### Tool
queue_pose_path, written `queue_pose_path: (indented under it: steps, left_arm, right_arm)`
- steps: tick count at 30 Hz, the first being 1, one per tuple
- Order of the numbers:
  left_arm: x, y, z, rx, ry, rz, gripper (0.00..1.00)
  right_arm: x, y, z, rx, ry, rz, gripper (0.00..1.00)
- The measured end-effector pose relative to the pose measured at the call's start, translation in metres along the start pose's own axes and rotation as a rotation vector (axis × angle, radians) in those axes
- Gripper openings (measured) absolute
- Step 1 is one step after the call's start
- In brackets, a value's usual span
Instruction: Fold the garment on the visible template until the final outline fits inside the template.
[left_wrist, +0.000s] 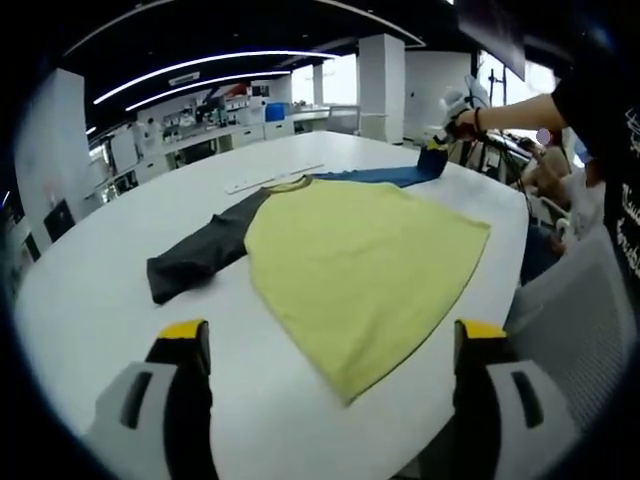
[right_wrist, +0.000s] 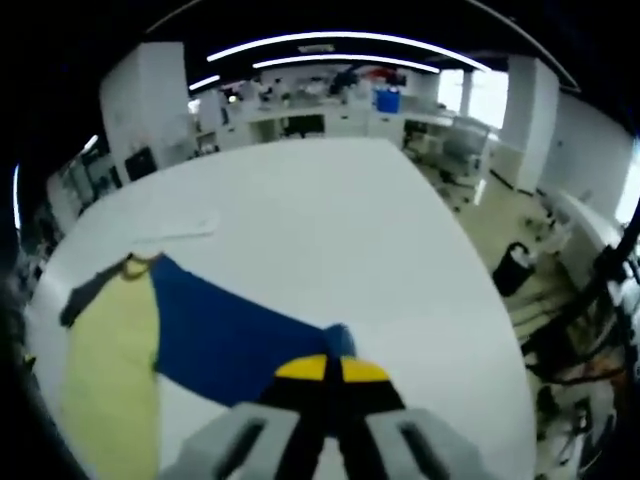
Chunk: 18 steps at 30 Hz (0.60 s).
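Nothing looks folded yet: your right gripper (right_wrist: 333, 372) pinches the blue sleeve (right_wrist: 235, 345), your left gripper (left_wrist: 332, 342) hangs wide over the shirt (left_wrist: 360, 262).

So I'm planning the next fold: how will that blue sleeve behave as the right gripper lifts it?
Likely floppy: the blue sleeve lies flat and thin on the table. Probably light, since the right gripper, shut on its cuff, holds it alone. It may sag and drag the yellow body.
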<state>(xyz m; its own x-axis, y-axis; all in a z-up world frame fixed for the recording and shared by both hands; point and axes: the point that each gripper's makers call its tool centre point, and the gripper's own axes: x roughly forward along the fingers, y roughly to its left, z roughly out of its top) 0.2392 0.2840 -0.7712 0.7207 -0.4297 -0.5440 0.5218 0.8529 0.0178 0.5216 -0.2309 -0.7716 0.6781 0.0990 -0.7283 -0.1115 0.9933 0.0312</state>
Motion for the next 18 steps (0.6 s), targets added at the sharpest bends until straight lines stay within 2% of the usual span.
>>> queue_pose_path:
  steps: [5, 11, 18]
  left_arm:
    - [-0.002, -0.002, 0.001, 0.016, 0.005, 0.006, 0.99]
    - [-0.003, 0.010, -0.004, 0.019, -0.008, 0.012, 0.99]
    - [-0.003, 0.004, -0.005, 0.034, 0.006, 0.016, 0.99]
  right_arm:
    - [-0.008, 0.027, -0.001, -0.011, 0.002, 0.030, 0.00]
    - [0.003, 0.046, 0.009, -0.036, 0.001, 0.078, 0.00]
    - [-0.001, 0.073, 0.019, -0.077, -0.009, 0.112, 0.00]
